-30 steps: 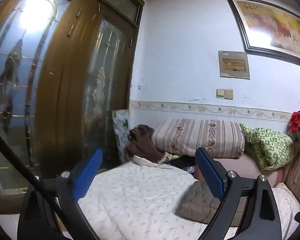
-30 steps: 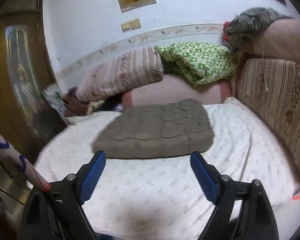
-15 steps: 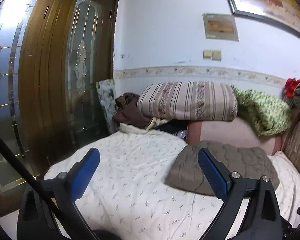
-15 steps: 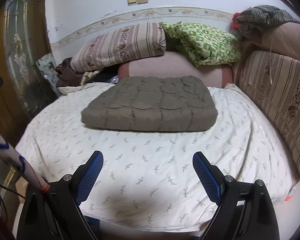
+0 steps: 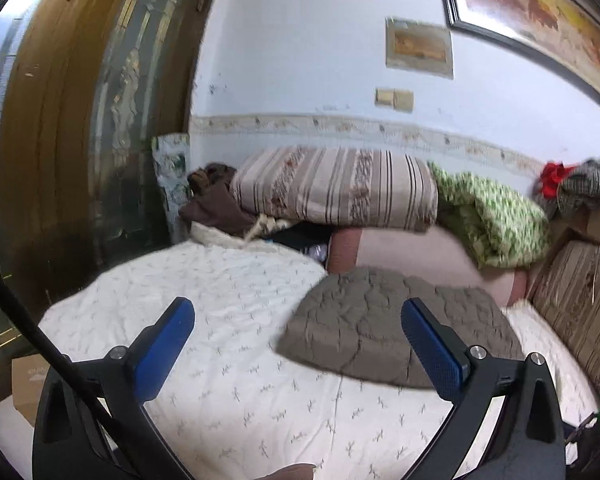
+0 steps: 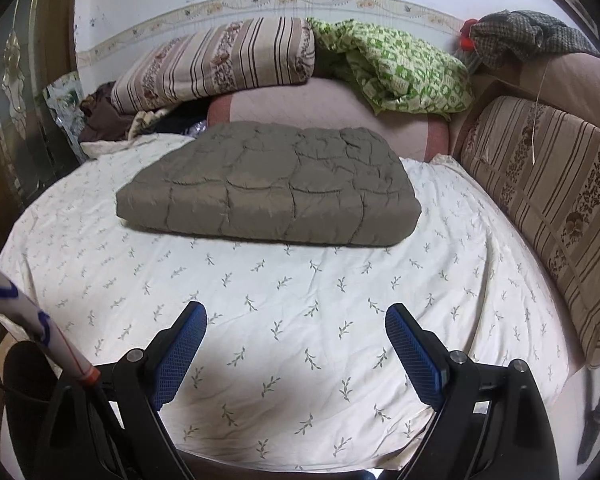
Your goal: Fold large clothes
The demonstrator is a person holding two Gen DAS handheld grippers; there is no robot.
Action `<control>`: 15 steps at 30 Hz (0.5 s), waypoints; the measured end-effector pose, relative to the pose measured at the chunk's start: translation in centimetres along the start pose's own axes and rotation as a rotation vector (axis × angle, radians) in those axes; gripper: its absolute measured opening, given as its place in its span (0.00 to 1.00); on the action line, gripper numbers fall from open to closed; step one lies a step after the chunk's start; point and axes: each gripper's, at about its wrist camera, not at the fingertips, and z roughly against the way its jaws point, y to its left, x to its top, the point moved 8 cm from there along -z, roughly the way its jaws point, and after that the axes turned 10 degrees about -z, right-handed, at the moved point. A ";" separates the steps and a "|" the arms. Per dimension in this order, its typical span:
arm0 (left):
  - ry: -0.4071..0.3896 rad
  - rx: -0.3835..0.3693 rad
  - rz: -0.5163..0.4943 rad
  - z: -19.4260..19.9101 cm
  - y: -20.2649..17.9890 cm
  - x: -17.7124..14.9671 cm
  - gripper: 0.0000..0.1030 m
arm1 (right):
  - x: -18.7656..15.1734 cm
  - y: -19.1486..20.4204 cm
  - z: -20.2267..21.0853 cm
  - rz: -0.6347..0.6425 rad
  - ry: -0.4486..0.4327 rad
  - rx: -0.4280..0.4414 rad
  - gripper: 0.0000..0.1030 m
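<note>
Folding looks basically done here: the quilted brown garment is lying as a tidy rectangle on the bed, sitting at 12 o'clock from the right gripper and around 1 o'clock from the left gripper. Both sets of fingers are spread wide, gripping nothing, hovering over the sheet near its front edge. I'm guessing the next move is just backing off or fetching another piece. No readable brands or writing anywhere.
</note>
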 end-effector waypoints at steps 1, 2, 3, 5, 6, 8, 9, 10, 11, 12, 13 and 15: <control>0.025 -0.008 -0.014 -0.6 -0.4 -0.5 1.00 | -0.1 0.0 -0.3 0.001 0.005 -0.005 0.91; 0.064 -0.019 -0.030 -1.4 -0.9 -1.2 1.00 | -0.2 0.0 -0.5 0.002 0.008 -0.008 0.91; 0.085 -0.025 -0.036 -1.8 -1.1 -1.5 1.00 | -0.3 -0.1 -0.7 0.004 0.013 -0.011 0.91; 0.148 -0.052 -0.059 -3.0 -2.0 -2.7 1.00 | -0.3 -0.2 -1.1 0.010 0.020 -0.019 0.91; 0.176 -0.065 -0.068 -3.4 -2.3 -3.1 1.00 | -0.3 -0.2 -1.2 0.011 0.024 -0.025 0.91; 0.222 -0.097 -0.084 -4.1 -3.1 -3.8 1.00 | -0.4 -0.3 -1.5 0.010 0.029 -0.029 0.91; 0.243 -0.111 -0.090 -4.3 -3.4 -4.2 1.00 | -0.4 -0.3 -1.6 0.010 0.032 -0.030 0.91; 0.282 -0.134 -0.107 -4.7 -4.0 -4.9 1.00 | -0.4 -0.4 -1.7 0.008 0.034 -0.034 0.91; 0.313 -0.157 -0.122 -5.0 -4.4 -5.4 1.00 | -0.5 -0.4 -1.8 0.008 0.037 -0.037 0.91; 0.338 -0.167 -0.137 -5.3 -4.9 -6.0 1.00 | -0.5 -0.4 -2.0 0.009 0.041 -0.040 0.91; 0.364 -0.163 -0.157 -5.6 -5.2 -6.6 1.00 | -0.6 -0.4 -2.1 0.012 0.045 -0.044 0.91; 0.387 -0.177 -0.166 -5.9 -5.7 -7.4 1.00 | -1.0 -0.4 -2.4 0.019 0.059 -0.054 0.91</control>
